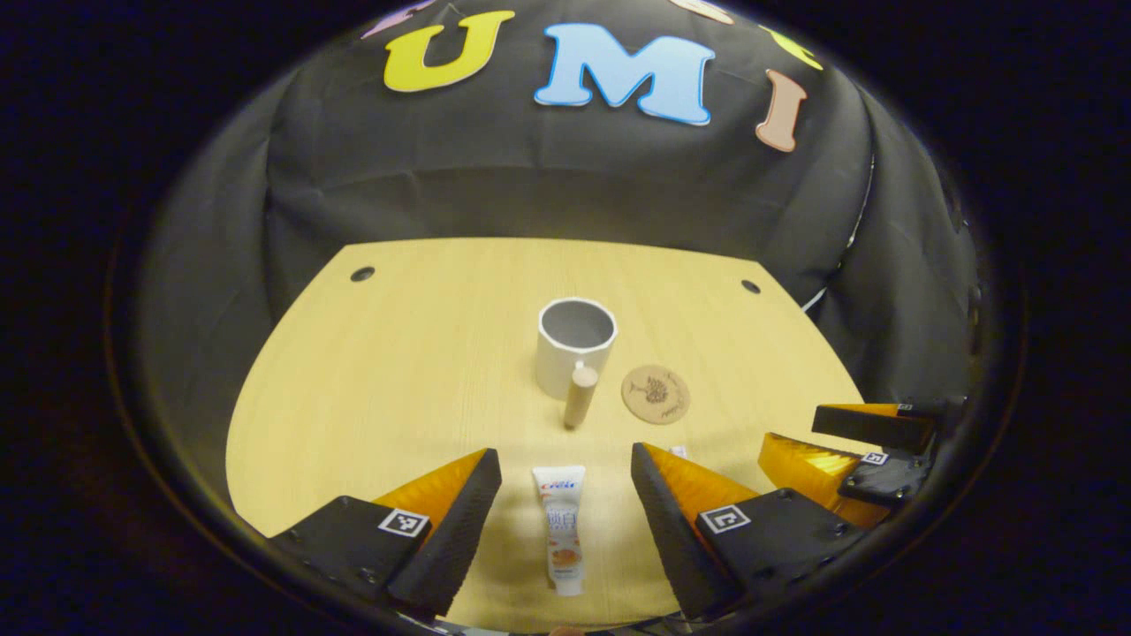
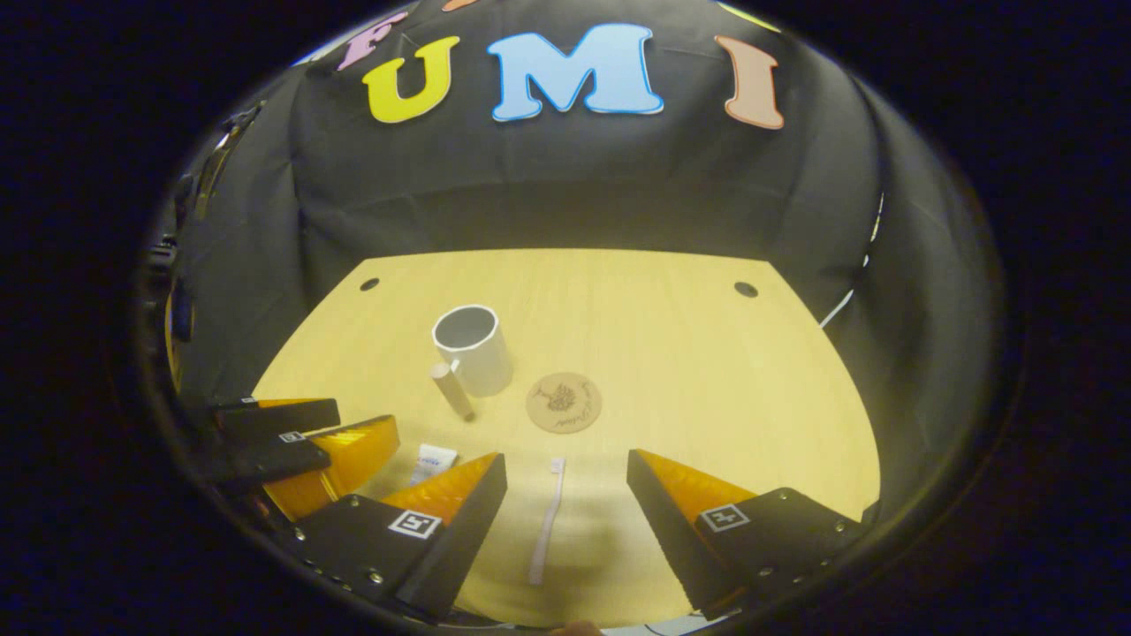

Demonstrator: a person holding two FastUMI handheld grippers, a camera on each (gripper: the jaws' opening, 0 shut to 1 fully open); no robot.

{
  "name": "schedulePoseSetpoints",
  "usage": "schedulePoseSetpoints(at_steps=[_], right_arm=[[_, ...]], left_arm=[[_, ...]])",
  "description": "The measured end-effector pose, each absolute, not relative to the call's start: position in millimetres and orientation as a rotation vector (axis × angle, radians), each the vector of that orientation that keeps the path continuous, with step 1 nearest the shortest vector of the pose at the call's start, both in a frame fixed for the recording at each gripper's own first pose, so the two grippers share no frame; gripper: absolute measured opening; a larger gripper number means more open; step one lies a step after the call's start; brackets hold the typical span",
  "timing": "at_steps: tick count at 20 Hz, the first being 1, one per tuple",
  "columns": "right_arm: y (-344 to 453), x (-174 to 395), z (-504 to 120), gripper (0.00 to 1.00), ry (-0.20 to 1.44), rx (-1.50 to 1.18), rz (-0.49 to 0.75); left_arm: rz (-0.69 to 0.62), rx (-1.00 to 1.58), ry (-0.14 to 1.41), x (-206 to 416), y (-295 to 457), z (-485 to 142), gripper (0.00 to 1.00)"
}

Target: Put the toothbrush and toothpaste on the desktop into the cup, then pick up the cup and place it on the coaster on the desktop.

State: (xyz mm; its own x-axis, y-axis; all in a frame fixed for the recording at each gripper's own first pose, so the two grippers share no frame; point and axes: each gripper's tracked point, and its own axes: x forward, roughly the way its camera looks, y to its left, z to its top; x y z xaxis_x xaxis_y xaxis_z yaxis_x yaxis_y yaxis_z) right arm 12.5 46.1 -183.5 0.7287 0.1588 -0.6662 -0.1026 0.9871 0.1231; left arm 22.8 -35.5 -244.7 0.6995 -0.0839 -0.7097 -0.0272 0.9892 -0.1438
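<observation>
1. The toothpaste [image 1: 562,530] is lying flat on the table [image 1: 371,397], framed between the wide-apart fingers of the left gripper [image 1: 565,508].
2. The toothbrush [image 2: 546,523] is lined up likewise inside the right gripper [image 2: 565,503], fingers spread, nothing touched.
3. Beyond, the cup [image 1: 574,346] is standing upright beside the coaster [image 1: 655,394], likely ready for loading.

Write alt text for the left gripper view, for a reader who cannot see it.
The open left gripper hovers over a toothpaste tube lying between its fingers on a wooden desk. Farther off stand an empty cup with a wooden handle and a coaster to its right.
</observation>
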Motion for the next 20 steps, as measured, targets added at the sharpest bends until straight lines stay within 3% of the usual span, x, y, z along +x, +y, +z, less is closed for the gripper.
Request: schedulePoseSetpoints(at_steps=[12, 17, 20], right_arm=[[65, 1, -265, 0.92, 1.069, 0.126, 0.153], [77, -17, -291, 0.93, 1.213, 0.143, 0.177], [82, -18, -301, 0.94, 1.260, 0.145, 0.188]], left_arm=[[-0.039, -0.182, 1.192, 3, -57, -320, 0.96], [-0.038, -0.216, 1.295, -5, -69, -344, 0.99], [-0.053, -0.221, 1.336, -8, -74, -350, 0.95]])
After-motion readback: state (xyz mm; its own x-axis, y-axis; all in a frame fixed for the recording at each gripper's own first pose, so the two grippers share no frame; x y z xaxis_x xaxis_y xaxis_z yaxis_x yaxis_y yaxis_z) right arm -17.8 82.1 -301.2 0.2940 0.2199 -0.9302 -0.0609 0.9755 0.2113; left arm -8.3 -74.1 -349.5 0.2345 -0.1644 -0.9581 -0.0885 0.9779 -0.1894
